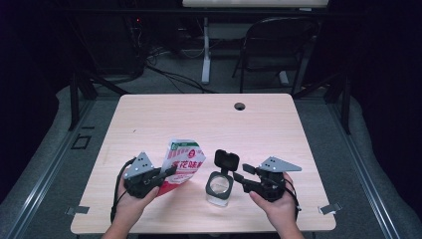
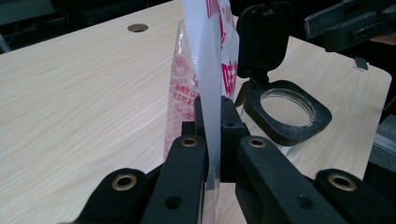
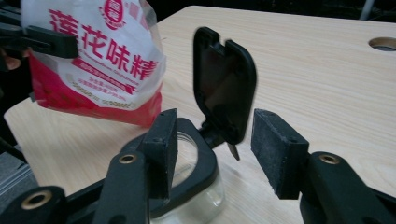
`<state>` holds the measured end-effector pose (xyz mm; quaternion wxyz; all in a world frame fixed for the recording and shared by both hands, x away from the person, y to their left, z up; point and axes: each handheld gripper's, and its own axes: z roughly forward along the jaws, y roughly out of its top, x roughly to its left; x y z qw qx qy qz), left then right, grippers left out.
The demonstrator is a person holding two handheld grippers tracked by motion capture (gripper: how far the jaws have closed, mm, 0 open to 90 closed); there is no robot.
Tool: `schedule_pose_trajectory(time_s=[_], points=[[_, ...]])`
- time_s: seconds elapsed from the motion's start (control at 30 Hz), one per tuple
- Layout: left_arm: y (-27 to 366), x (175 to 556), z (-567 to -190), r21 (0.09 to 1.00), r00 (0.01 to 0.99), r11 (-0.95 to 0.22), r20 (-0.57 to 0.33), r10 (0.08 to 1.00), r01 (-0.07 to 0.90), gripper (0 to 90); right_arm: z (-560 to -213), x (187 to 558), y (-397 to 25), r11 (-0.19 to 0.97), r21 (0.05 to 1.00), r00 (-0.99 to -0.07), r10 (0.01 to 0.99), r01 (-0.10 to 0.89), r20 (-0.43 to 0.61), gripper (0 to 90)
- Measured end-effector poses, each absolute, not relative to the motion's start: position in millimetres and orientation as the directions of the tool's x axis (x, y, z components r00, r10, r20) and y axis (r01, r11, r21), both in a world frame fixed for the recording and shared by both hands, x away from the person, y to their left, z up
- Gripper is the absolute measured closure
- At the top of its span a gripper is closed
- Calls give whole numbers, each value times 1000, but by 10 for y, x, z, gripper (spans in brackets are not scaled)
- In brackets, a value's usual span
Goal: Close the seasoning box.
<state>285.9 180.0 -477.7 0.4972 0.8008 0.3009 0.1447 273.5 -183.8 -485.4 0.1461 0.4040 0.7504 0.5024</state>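
1. The left gripper [image 1: 166, 174] has its jaws clamped on the edge of a white and red pouch [image 1: 183, 162]; in the left gripper view the thin plastic edge of the pouch [image 2: 205, 70] runs up between the 2 black jaws, pinched flat.
2. The pouch hangs tilted above the table [image 1: 199, 114], red band at its lower end and red characters on its white face, as the right gripper view shows [image 3: 98, 56].
3. The right gripper [image 1: 240, 178] has its jaws apart, holding nothing. In the right gripper view the 2 pads stand on either side of the raised lid [image 3: 224, 93], neither visibly touching it.
4. The lid is black, hinged and stands upright, open, on a small clear jar [image 1: 219, 188] with a black square collar around its round mouth [image 2: 287, 109].
5. The jar stands on the table near its front edge, between the 2 grippers and just to the right of the pouch.
6. Each gripper sits in a hand: the left hand [image 1: 130, 201] and the right hand [image 1: 276, 205] come in from the bottom of the high view.
7. A round hole [image 1: 240, 106] lies near the table's far edge, well apart from the jar.
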Motion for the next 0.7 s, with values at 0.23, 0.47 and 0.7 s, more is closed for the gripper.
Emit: schedule_pose_trajectory(time_s=[0.23,0.47,0.7], points=[[1883,2884,-4806,880,786,-308,-110,608,361,900,-4807,2760,-1727,182,874,-657,730,451,188,545],[1921,2876,-4819,879,782,-302,-118,612,369,900,-4689,2755,-1600,191,889,-690,703,417,173,549],[1919,2845,-4820,875,780,-316,-104,617,367,900,-4639,2789,-1463,200,892,-721,669,406,178,548]])
